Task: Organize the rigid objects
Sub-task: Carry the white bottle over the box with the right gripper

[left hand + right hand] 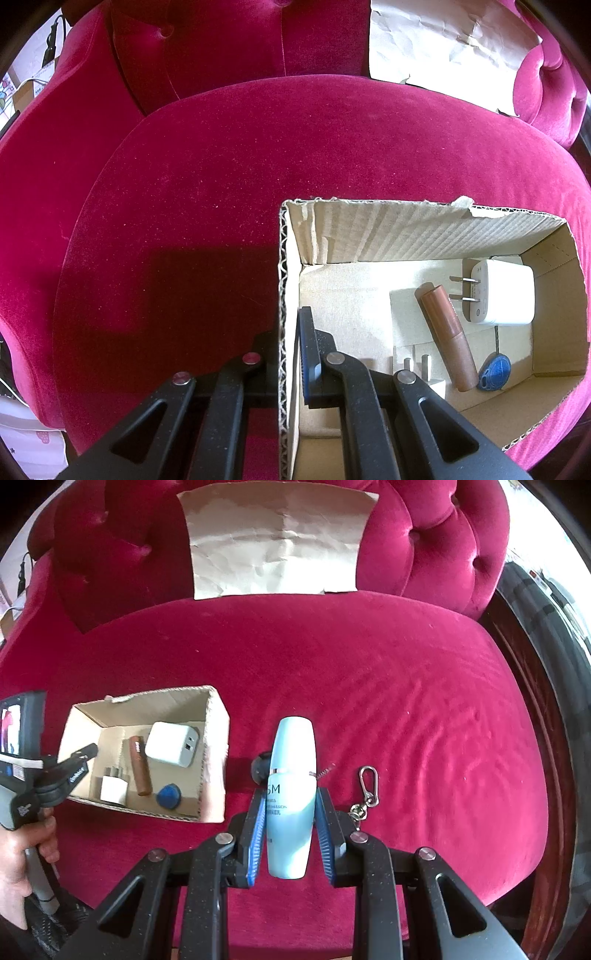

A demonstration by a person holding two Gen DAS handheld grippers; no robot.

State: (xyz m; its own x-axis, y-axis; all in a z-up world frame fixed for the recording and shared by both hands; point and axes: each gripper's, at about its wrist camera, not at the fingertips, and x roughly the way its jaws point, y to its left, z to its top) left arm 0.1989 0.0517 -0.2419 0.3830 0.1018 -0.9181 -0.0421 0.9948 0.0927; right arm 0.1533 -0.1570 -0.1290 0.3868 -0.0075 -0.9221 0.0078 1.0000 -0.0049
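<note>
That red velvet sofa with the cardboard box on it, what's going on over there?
A person is tidying small items into the open cardboard box on the red velvet sofa. The right hand-held gripper is clamped on a pale blue plastic bottle, and the left hand-held gripper is shut on the box's wall. Inside lie a white charger block, a brown tube, a small white plug and a blue round tag. A silver metal keychain clip waits on the cushion.
</note>
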